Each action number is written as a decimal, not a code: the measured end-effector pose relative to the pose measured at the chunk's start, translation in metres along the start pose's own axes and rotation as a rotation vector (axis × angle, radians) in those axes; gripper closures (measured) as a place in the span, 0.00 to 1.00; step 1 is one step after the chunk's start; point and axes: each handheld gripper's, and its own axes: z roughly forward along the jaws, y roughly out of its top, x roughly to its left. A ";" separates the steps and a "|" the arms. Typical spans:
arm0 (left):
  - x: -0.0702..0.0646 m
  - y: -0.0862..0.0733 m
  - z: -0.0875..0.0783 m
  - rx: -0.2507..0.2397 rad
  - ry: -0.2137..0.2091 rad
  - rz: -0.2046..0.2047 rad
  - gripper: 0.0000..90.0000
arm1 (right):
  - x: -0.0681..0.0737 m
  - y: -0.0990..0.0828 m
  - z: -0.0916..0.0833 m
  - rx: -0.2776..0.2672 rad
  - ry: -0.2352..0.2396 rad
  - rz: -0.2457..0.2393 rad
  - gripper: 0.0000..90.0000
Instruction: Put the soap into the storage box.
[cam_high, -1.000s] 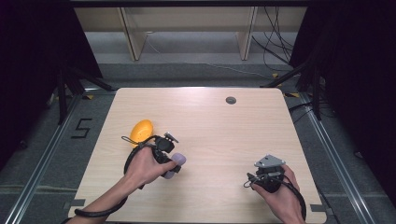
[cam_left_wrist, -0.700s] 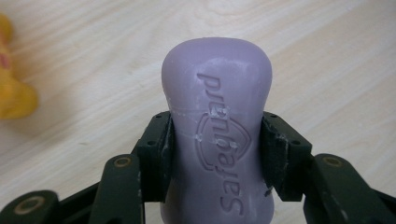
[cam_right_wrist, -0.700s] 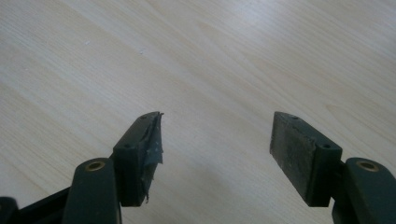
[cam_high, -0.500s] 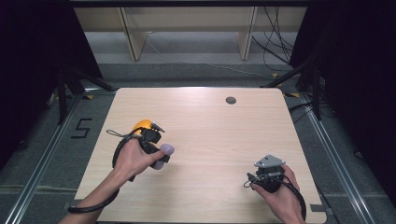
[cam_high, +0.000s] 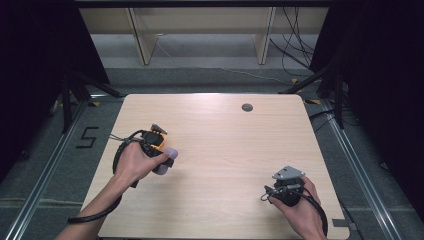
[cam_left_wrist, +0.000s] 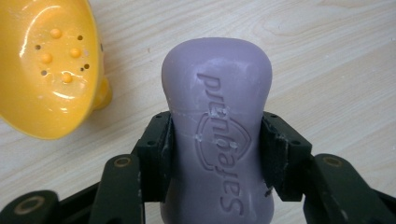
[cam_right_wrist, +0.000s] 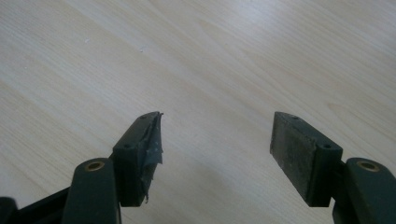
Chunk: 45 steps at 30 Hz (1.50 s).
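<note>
Grey floor (cam_high: 210, 75) — dark curtains (cam_high: 385, 75), perhaps shelving (cam_high: 200, 20).

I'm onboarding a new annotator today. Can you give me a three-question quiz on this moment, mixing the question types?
1. True or false: the left gripper is shut on the purple soap bar.
2. The yellow soap dish in the left gripper view is: A) under the bar, B) beside the bar, empty, C) in the right gripper.
3. Fill in: the right gripper's jaws stand ____ over the bare table.

Key: 1 true; 2 B; 3 open.
</note>
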 end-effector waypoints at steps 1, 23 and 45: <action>0.001 0.000 0.001 -0.011 0.001 -0.009 0.54 | 0.000 0.000 0.000 0.000 0.000 0.000 0.38; 0.018 0.013 -0.007 -0.025 0.035 -0.038 0.54 | -0.001 0.000 -0.001 -0.013 -0.011 -0.001 0.38; 0.032 0.025 -0.007 -0.025 0.081 -0.089 0.54 | -0.001 0.000 -0.001 -0.012 -0.010 -0.001 0.38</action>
